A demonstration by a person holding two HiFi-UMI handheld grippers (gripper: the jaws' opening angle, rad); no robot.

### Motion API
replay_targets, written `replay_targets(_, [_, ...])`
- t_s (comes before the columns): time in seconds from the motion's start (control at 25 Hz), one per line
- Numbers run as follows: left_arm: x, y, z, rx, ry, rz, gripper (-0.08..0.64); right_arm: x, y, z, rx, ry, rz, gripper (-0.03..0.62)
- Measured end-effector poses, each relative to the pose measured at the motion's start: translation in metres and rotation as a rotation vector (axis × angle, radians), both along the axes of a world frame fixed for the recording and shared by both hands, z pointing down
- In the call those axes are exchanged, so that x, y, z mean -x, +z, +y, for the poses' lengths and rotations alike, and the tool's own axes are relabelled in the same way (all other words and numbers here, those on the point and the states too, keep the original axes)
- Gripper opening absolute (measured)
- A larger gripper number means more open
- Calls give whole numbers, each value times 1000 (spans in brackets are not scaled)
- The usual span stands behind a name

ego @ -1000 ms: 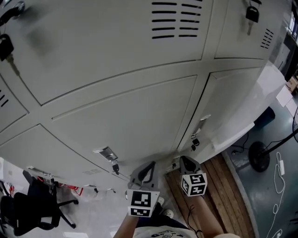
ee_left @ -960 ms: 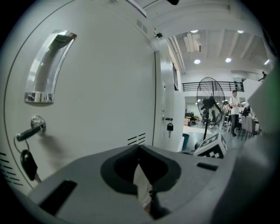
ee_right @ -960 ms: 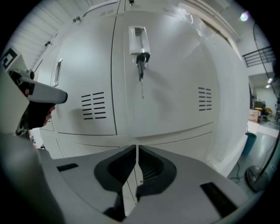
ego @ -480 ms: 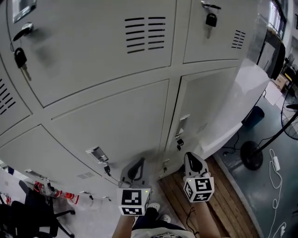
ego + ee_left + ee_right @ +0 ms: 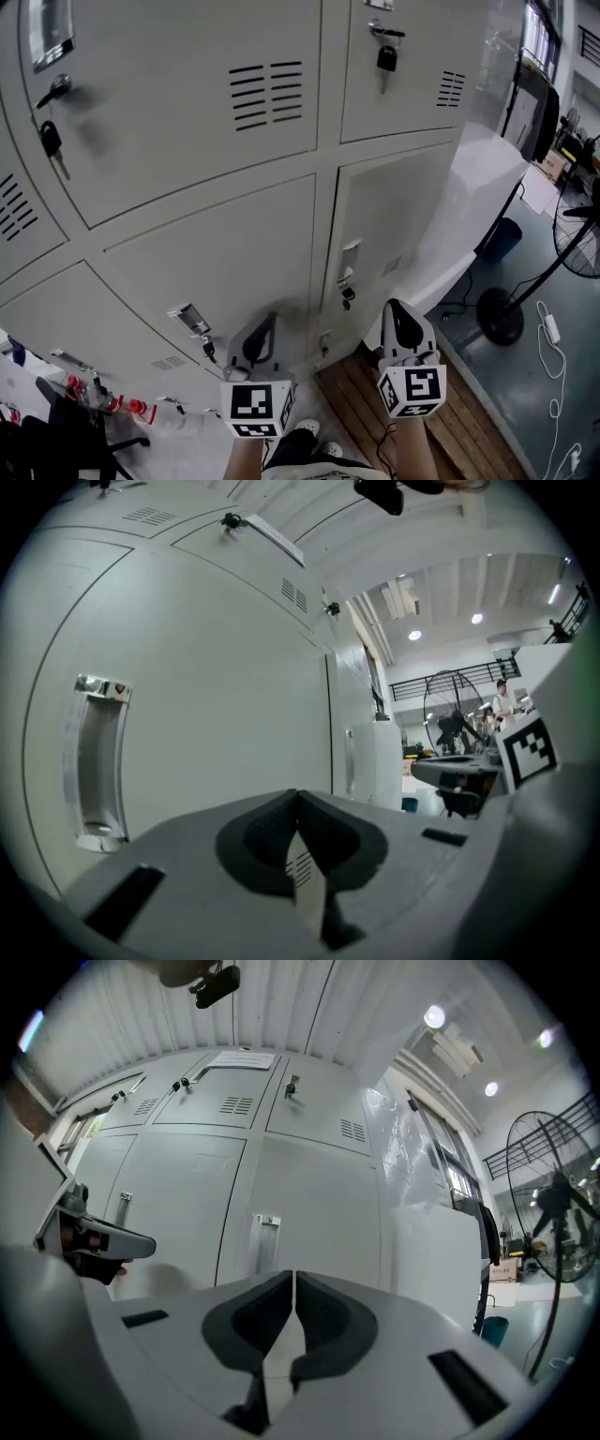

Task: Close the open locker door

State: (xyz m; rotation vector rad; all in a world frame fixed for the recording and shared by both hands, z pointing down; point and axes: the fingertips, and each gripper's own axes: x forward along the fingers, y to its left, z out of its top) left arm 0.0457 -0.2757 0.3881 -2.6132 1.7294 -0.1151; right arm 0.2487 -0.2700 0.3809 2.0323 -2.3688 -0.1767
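Head view clips the top row of the lockers, and a chair is half cropped at the lower left corner. The locker door at lower right is seen lying flush with its frame, with a key hung under its handle. The left gripper and right gripper are held near the lockers, each with jaws pressed together on nothing. A white panel and a fan are placed to the right. Ceiling lights and a small, indistinct person are shown only in the left gripper view.
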Motion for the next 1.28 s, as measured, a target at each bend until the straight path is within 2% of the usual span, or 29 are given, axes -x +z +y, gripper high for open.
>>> replay_targets(0.36, [2,-19,2,-32,-16,18,2,-2,-15,6,-14,-2,-33,20])
replay_targets(1.28, [5,-25,3,-36,-27,27,2,-1,-22,11,-17,-5,-42,18])
